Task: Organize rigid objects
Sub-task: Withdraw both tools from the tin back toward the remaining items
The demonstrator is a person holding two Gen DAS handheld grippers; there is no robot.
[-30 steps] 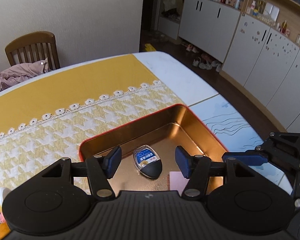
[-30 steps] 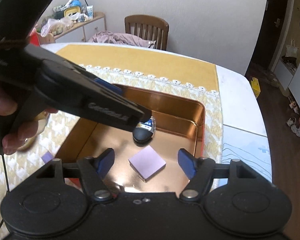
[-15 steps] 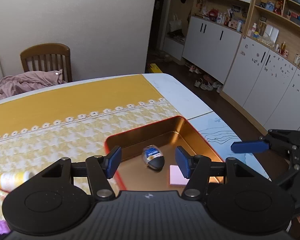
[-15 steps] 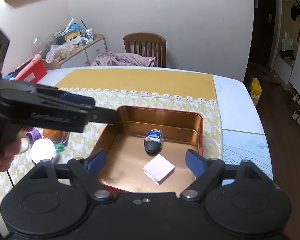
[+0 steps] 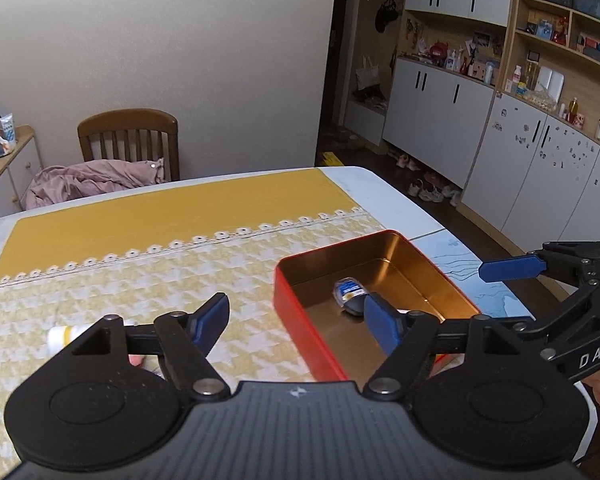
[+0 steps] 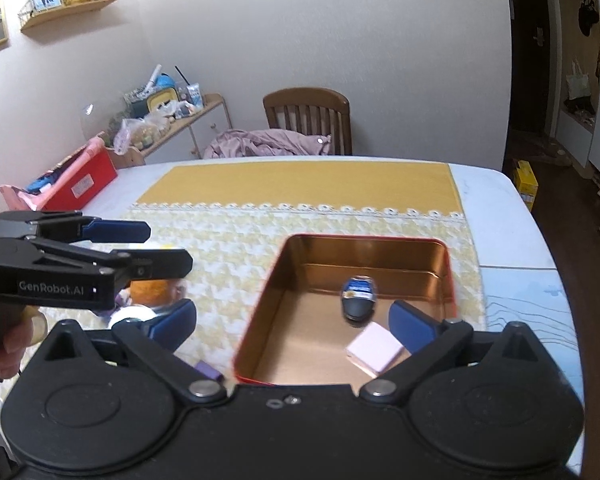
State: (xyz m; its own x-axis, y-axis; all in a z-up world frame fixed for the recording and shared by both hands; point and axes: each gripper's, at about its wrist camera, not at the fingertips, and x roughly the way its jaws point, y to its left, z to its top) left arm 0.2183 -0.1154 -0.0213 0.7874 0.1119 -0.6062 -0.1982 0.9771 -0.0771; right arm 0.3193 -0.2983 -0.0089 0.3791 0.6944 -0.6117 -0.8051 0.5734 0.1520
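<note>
A red tin with a copper inside (image 6: 364, 240) stands on the yellow tablecloth, and its red wall (image 5: 300, 320) shows in the left wrist view. In it lie a black-and-blue oval object (image 6: 358, 296) (image 5: 350, 294) and a pink square pad (image 6: 374, 350). My right gripper (image 6: 292, 318) hovers over the tin's near left edge, jaws opening, nothing between them. My left gripper (image 5: 298, 316) hangs left of the tin over the cloth, jaws opening and empty; it also shows from the side (image 6: 168, 246). One blue finger (image 5: 508, 269) of the right gripper is visible.
A white tube (image 5: 62, 336) lies on the cloth at the left. An orange item (image 6: 148, 290), a white round item (image 6: 130, 314) and a small purple piece (image 6: 208, 370) sit left of the tin. A red box (image 6: 80, 184) and a chair (image 6: 306, 112) stand beyond.
Both grippers have drawn back and up from the tin, the left one swinging left over the cloth. Both pairs of jaws have widened. The oval object and pink pad stay in the tin.
</note>
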